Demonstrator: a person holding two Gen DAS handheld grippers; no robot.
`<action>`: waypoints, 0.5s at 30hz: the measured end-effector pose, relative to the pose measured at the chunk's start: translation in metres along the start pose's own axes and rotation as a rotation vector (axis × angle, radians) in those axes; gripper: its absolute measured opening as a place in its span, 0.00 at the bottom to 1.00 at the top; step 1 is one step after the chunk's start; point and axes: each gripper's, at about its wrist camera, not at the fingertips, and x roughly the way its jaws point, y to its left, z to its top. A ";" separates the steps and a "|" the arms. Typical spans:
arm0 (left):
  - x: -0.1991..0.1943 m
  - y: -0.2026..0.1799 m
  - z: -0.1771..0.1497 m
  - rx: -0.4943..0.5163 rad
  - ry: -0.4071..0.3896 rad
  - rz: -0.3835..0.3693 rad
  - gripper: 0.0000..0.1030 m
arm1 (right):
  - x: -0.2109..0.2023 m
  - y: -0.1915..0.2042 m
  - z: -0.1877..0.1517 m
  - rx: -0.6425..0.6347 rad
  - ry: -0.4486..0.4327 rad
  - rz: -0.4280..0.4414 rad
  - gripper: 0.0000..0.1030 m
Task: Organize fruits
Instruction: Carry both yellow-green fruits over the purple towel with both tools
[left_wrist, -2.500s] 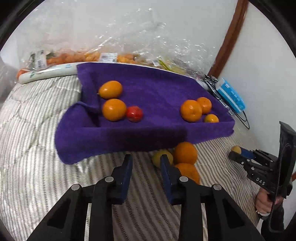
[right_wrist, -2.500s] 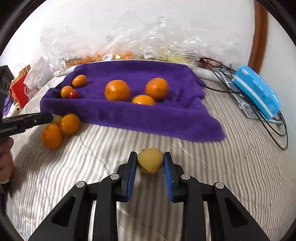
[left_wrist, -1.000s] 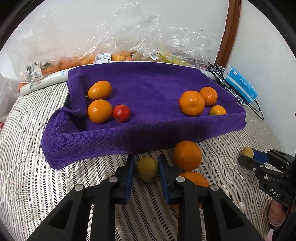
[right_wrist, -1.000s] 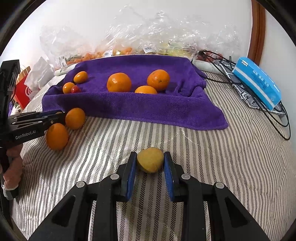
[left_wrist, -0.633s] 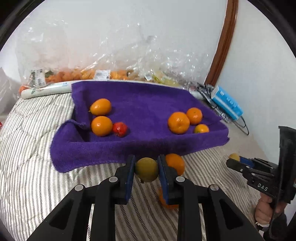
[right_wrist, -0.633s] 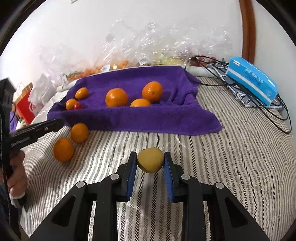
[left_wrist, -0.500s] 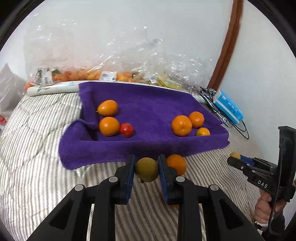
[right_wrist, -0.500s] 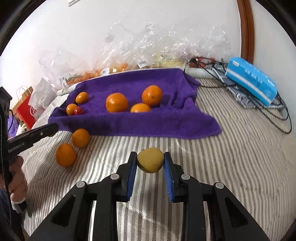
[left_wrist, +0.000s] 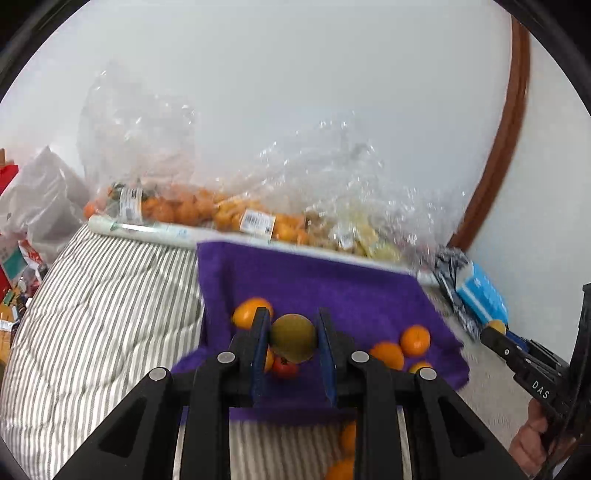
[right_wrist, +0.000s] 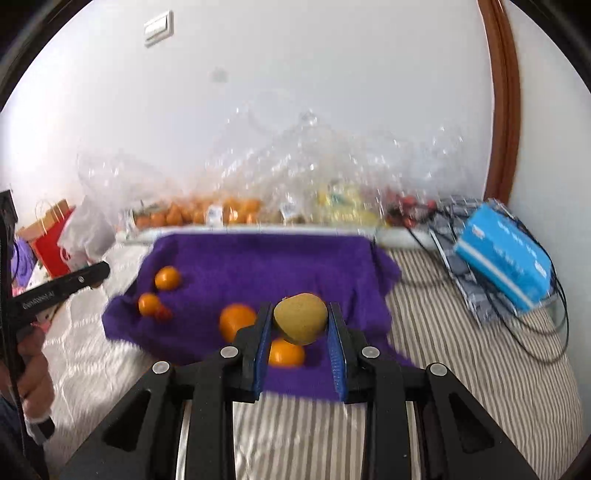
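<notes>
Now each tool, left tool (left_wrist: 291, 339) and right tool (right_wrist: 300, 325), grips a yellow-green fruit (left_wrist: 292, 338) above the purple towel (left_wrist: 332, 291), awaiting placement beside matching fruit.

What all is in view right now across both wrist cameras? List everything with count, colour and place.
Yellow-green fruit: one, held between the left gripper's pads.
Yellow-brown fruit: one, held between the right gripper's pads.
Towel: one, purple, spread on the striped bedding.
Oranges on towel: at least four, orange, in two groups.
Small red fruit: one, on the towel beside an orange.
Oranges off towel: two, on the bedding at the near edge.
Plastic bags of fruit: clear, along the wall; count unclear.
Box: one, blue, on the right over cables.
Left gripper: black, blue pads, shut.
Right gripper: black, blue pads, shut.
</notes>
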 end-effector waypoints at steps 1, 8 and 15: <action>0.005 -0.003 0.004 0.004 -0.006 0.014 0.23 | 0.005 0.000 0.008 0.000 -0.007 0.001 0.28; 0.036 -0.004 0.002 0.011 -0.012 0.062 0.23 | 0.033 -0.001 0.024 -0.036 -0.010 -0.018 0.28; 0.054 0.004 -0.009 0.006 0.007 0.061 0.23 | 0.060 -0.021 0.010 -0.007 0.015 -0.005 0.28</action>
